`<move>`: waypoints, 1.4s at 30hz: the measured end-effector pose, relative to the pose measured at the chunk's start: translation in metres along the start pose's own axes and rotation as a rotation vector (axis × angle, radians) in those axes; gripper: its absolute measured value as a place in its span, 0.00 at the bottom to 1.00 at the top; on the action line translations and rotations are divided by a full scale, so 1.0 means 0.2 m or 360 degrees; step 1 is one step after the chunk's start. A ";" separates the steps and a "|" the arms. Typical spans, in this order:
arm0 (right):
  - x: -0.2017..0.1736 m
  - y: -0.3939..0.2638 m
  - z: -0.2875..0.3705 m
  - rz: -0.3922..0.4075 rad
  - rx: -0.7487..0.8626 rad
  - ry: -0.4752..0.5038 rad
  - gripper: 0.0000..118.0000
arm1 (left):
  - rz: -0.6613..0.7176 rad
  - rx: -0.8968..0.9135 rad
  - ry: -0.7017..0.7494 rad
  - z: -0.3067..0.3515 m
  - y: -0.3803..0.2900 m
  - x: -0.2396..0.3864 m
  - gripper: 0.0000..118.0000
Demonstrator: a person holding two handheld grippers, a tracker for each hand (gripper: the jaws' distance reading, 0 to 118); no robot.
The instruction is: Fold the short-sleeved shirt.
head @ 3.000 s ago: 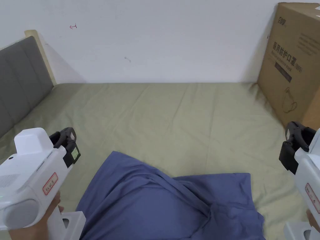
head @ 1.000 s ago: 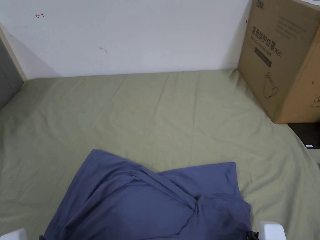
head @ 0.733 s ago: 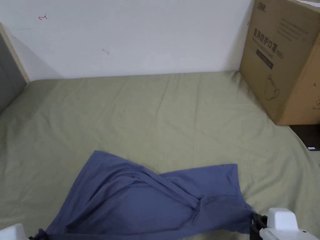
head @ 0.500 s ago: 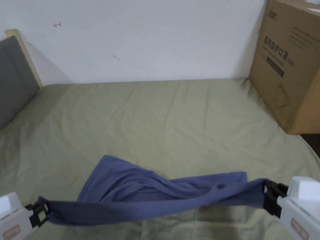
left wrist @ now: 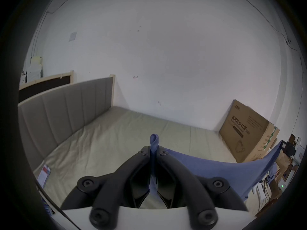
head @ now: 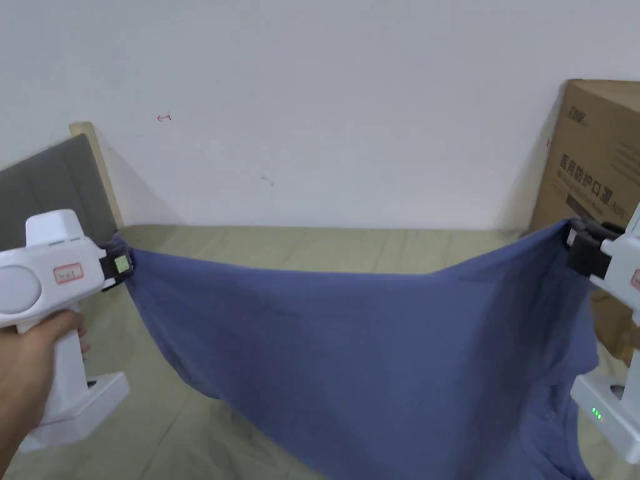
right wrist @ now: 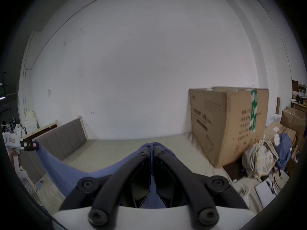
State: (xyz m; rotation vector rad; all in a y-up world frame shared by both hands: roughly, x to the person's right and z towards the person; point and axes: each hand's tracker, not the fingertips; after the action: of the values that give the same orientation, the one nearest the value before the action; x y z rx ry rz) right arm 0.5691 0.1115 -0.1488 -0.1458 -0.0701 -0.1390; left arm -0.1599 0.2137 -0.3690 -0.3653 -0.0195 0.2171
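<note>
Between clamped jaws, shirt (head: 350, 356) corners.

The left gripper (left wrist: 153, 152) sits at six o'clock in its own view, its two black jaws pressed together on a corner of the blue shirt (left wrist: 207, 168). A small loop of blue cloth pokes out past the jaw tips. From there the shirt stretches off toward three o'clock, raised above the bed (left wrist: 103, 144), to the right gripper (left wrist: 284, 146), which holds its far corner near the frame edge. The bed's olive sheet lies bare behind the jaws. A grey padded headboard (left wrist: 66, 110) stands at nine o'clock, and a cardboard box (left wrist: 245, 132) at three o'clock against the white wall (left wrist: 166, 51).
</note>
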 end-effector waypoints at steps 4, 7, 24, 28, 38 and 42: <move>0.01 0.22 -0.20 -0.0010 0.0092 0.0021 0.00 | -0.0075 0.0086 0.0008 -0.13 0.24 0.11 0.04; 0.01 0.40 -0.32 0.0037 0.0144 0.0014 0.00 | -0.0112 0.0137 0.0009 -0.20 0.41 0.20 0.04; -0.01 0.68 -0.84 0.0111 0.0240 -0.0072 0.00 | -0.0480 0.0267 0.0191 -0.84 0.82 0.46 0.04; 0.03 0.49 -0.90 0.0059 0.0170 -0.0056 0.00 | -0.0368 0.0156 0.0173 -1.02 0.64 0.41 0.04; 0.13 -0.12 -0.87 -0.0044 -0.0115 -0.0095 0.00 | -0.0222 -0.0125 0.0081 -1.21 -0.01 0.25 0.04; 0.16 -0.37 -0.72 -0.0092 -0.0219 -0.0105 0.00 | -0.0161 -0.0221 0.0012 -1.11 -0.27 0.15 0.04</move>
State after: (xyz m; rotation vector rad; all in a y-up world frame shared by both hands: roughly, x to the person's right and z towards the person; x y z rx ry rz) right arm 0.5989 0.0132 -0.2781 -0.2860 -0.1305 -0.1969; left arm -0.1062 0.0924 -0.5572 -0.5023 -0.0460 0.1144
